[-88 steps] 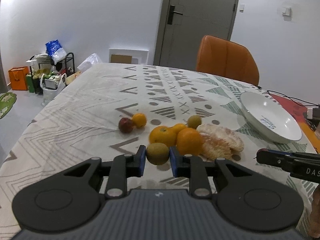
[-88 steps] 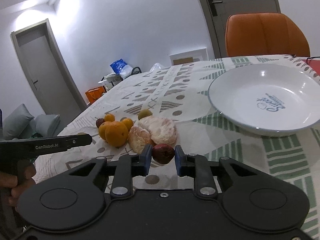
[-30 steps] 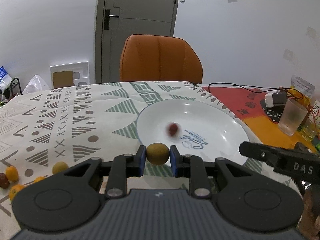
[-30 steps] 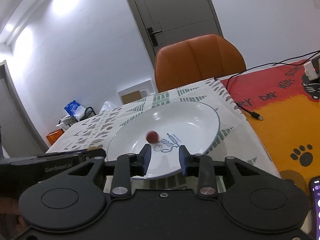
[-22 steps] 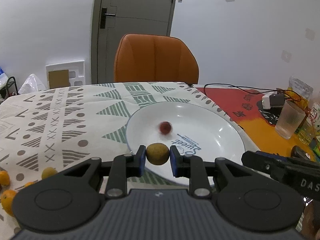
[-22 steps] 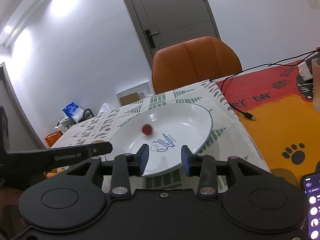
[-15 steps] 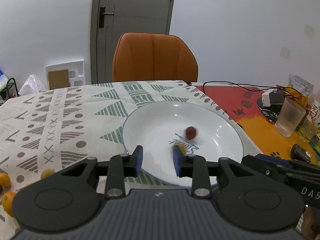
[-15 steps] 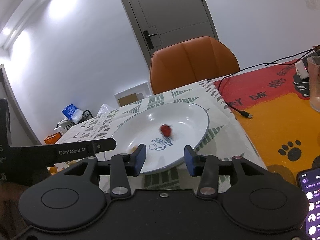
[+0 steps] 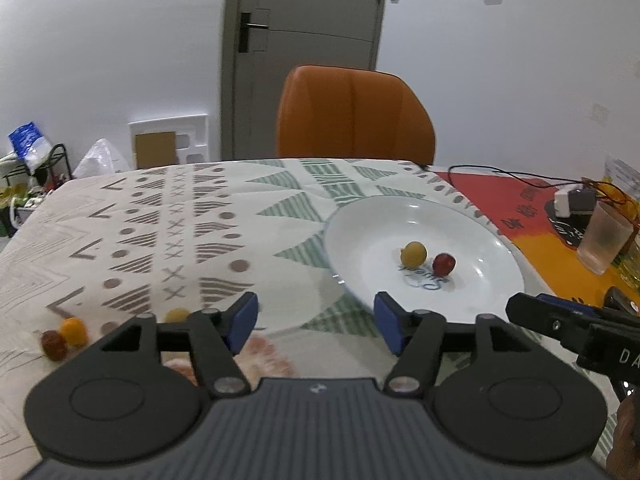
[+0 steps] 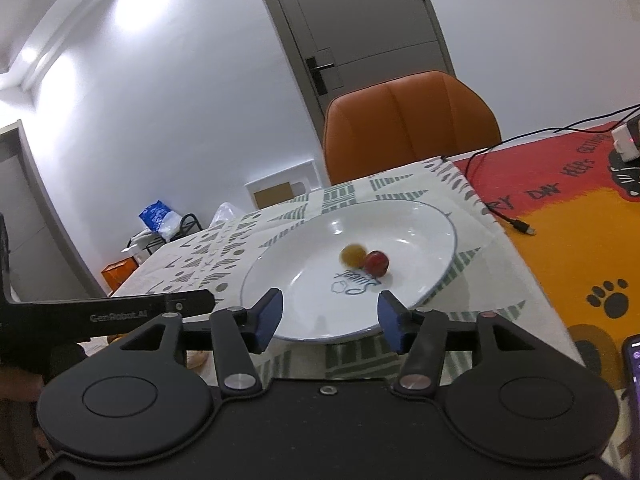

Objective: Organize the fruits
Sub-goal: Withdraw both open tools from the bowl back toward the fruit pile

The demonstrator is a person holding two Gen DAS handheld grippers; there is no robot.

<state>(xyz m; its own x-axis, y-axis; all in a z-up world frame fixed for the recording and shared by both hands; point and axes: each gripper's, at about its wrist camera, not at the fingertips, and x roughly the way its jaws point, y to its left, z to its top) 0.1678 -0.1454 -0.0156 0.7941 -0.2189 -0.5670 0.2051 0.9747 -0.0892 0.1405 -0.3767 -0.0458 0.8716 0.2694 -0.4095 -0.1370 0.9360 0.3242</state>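
A white plate (image 9: 492, 232) (image 10: 432, 224) lies on the patterned tablecloth. In it a yellow-green fruit (image 9: 413, 253) (image 10: 352, 255) rests against a small red fruit (image 9: 443, 264) (image 10: 377, 263). My left gripper (image 9: 316, 322) hangs in front of the plate's near left rim, its jaws opening with nothing between them. My right gripper (image 10: 329, 316) hovers at the plate's near rim, jaws also opening and empty. At the left of the left wrist view lie a dark red fruit (image 9: 54, 345), an orange one (image 9: 74, 330) and a yellowish one (image 9: 178, 315); peeled citrus (image 9: 260, 356) shows behind the left finger.
An orange chair (image 9: 354, 116) stands behind the table. A cable (image 10: 516, 224) runs over the red and orange mat (image 10: 580, 216) at the right, with a plastic cup (image 9: 606, 238) and a white charger (image 9: 570, 202). A phone's edge (image 10: 632, 364) shows at the far right.
The left gripper let go of the yellow-green fruit, which now lies in the plate beside the red one, and swung left. Both grippers' jaws have spread wider.
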